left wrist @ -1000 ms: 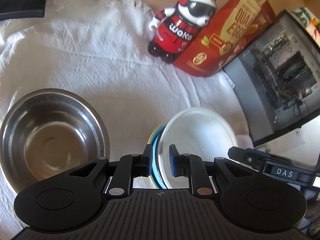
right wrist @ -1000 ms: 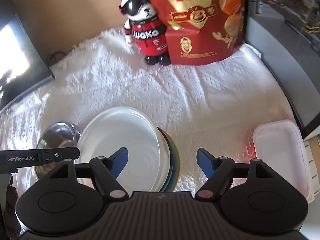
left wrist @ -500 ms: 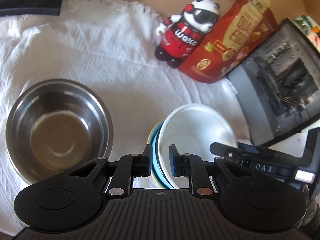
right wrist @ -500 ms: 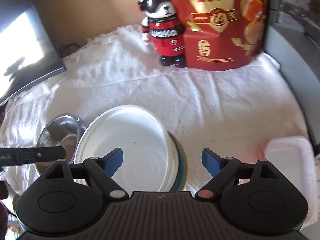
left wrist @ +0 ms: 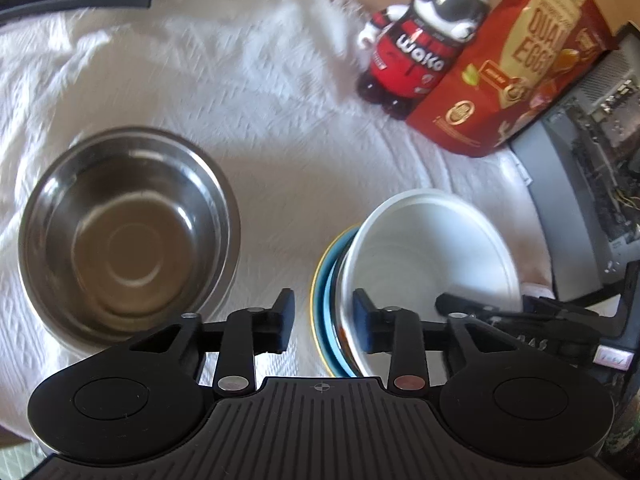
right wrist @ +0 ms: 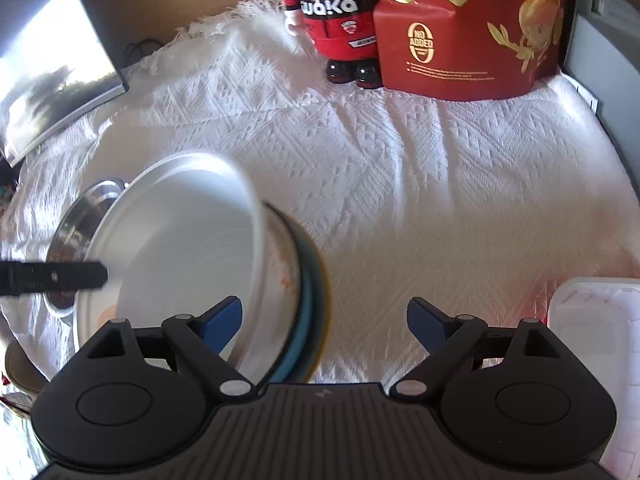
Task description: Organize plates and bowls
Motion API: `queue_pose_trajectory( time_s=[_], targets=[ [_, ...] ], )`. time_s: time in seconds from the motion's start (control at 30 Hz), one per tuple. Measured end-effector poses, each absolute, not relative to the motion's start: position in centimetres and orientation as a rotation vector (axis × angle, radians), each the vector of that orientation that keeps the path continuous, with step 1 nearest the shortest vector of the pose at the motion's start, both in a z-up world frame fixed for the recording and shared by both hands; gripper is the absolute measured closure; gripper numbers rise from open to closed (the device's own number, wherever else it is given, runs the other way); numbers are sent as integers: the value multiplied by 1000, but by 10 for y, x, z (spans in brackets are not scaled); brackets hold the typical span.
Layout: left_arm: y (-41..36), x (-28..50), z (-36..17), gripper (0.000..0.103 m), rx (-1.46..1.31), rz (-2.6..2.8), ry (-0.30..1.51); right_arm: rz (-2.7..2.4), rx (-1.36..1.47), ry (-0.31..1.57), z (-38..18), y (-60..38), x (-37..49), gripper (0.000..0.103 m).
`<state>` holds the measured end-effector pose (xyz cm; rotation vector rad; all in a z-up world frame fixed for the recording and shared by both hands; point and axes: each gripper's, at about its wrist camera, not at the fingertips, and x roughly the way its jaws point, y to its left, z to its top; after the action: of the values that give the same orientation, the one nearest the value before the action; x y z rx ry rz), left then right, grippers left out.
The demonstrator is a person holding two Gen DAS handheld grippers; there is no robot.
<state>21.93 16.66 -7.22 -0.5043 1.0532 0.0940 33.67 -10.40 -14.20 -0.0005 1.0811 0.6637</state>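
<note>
Plainly the white bowl (left wrist: 432, 256) sits tilted in the stacked plates (left wrist: 326, 280), mouth up.

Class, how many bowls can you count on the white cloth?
2: a steel bowl on the left, and a white bowl stacked on plates right of it. More may be hidden.

Sunlit white woven cloth (right wrist: 400, 168) over a tan tabletop (right wrist: 168, 4)

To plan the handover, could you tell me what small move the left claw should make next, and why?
Probably draw the left claw back off the stack. Its jaws have just been opening and now straddle the rims of the white bowl and blue plate without pinching, while the right claw stands open beside it.
</note>
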Motion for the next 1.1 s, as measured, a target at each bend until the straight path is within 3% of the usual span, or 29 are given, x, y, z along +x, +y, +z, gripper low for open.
queue_pose_trajectory(
  time_s=[0.23, 0.4, 0.63, 0.8, 0.9, 1.1],
  targets=[
    [168, 223, -85, 66, -542, 82, 1072, 724, 123, 1132, -155, -105, 354, 11],
    [176, 233, -98, 61, -601, 20, 1091, 748, 205, 1204, -166, -96, 354, 11],
    [176, 246, -107, 64, -601, -44, 1110, 684, 255, 1199, -165, -90, 353, 11],
    [176, 252, -114, 61, -606, -79, 1132, 671, 234, 1219, -168, -92, 356, 11],
    [174, 256, -114, 54, -603, -97, 1139, 700, 262, 1236, -170, -94, 353, 11],
    [169, 256, -114, 54, -575, -93, 1153, 786, 393, 1281, -175, -96, 347, 11]
  ],
)
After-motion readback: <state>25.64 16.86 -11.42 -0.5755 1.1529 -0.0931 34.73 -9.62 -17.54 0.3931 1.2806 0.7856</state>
